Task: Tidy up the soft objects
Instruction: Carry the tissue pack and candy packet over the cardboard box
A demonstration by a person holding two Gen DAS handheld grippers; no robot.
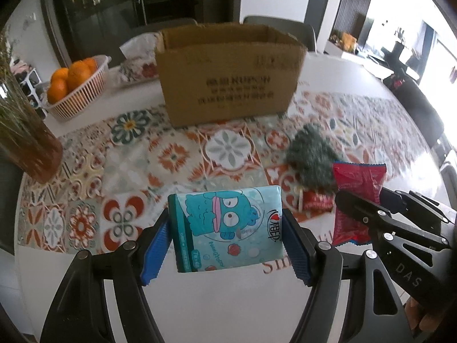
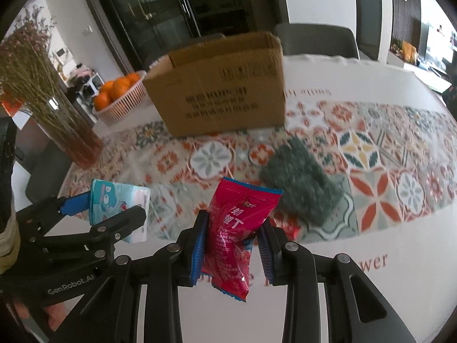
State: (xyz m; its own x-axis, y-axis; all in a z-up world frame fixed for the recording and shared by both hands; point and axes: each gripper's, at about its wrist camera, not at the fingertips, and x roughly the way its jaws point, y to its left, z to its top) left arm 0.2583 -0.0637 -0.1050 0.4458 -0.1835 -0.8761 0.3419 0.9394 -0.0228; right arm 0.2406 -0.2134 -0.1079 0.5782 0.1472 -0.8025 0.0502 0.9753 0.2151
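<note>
Left gripper (image 1: 225,245) squeezing blue tissue pack (image 1: 225,228), right gripper (image 2: 232,245) pinching red snack bag (image 2: 237,228), both near side of cardboard box (image 1: 228,74)

Left gripper (image 1: 225,240) and right gripper (image 2: 232,245) — both clamped, pointing downward, apparently side by side.

both wrist cams angled down over table (image 1: 228,300), close above it, facing cardboard box (image 1: 228,74) (each sees other gripper), shared mid-table
</note>
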